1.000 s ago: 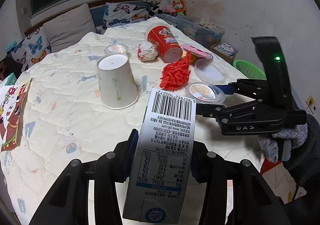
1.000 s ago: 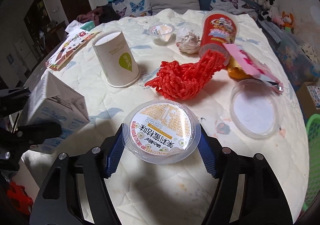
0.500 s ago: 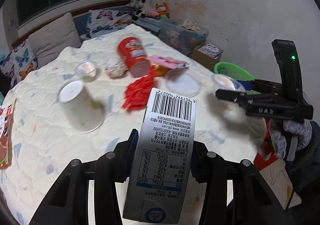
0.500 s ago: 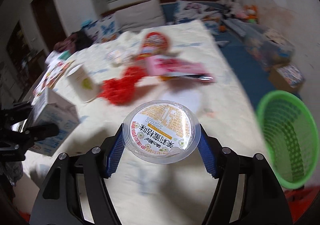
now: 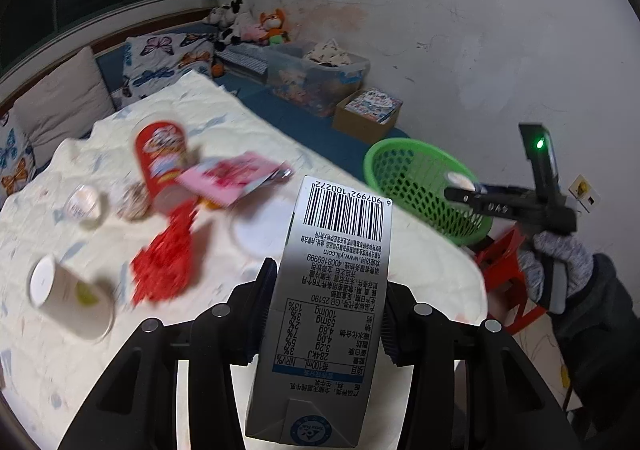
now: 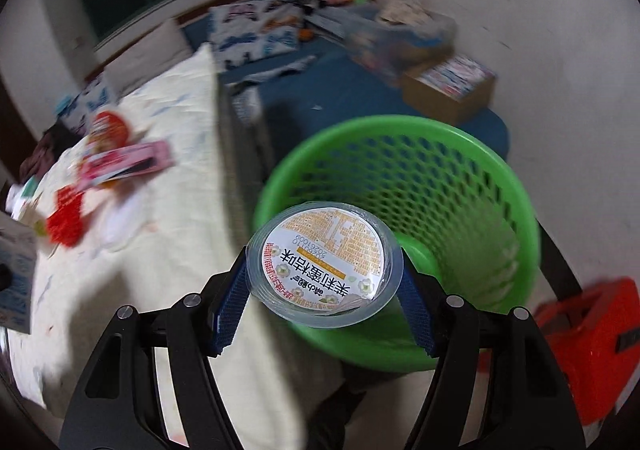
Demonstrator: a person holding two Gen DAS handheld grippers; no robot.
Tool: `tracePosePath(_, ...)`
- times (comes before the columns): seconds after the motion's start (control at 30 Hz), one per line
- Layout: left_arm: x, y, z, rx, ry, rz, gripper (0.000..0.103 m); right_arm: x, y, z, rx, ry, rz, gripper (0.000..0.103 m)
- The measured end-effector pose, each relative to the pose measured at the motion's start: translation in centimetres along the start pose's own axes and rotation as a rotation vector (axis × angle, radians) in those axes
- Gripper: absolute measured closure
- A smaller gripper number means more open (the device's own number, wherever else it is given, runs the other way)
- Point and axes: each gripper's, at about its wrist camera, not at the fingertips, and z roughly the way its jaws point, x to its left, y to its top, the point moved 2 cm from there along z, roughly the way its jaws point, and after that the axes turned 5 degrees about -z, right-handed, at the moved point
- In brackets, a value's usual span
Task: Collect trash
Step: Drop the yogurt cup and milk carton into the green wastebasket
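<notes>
Bedroom, quilted bed [image 5: 72, 362] beside green basket [image 6: 500, 186]. Right gripper [image 6: 325, 286] pinches plastic cup [image 6: 325, 262] over the near rim; left gripper [image 5: 326, 310] clamps milk carton [image 5: 332, 290]. Risk: early release bounces cup off the rim onto the floor.

We hold the left hand-held gripper [image 5: 325, 314] tilted downward, its two pads clamped against the sides of a milk carton [image 5: 326, 290]. Our right hand-held gripper [image 6: 325, 282] also points downward, its blue pads pressing a round plastic cup [image 6: 324, 270] from both sides. A grey knit glove [image 5: 558, 270] covers our right hand on its grip.
</notes>
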Motion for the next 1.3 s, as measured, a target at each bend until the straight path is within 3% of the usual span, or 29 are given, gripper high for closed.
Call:
tracePosePath(0.27, -3.3, 3.9, 3.2, 0.017, -0.034, 0.023, 0.058, -3.7, -1.2, 1.6, 0.026, 0.001, 0.078, 0.033)
tracePosePath(0.57, -7.0, 6.5, 7.3, 0.051, -0.070, 0.058, 0.058, -5.5, -1.7, 1.6, 0.011, 0.022, 0.107, 0.026)
tracePosePath(1.0, -14.6, 9.9, 15.9, 0.149, -0.136, 0.079, 0.058, -9.0, -3.2, -4.0, -0.096, -0.010, 0.168, 0.025)
tracePosePath(1.3, -19.3, 10.7, 22.1, 0.215, -0.145, 0.095, 0.058, -11.2, -4.5, -5.6, -0.134, -0.068, 0.195, 0.025)
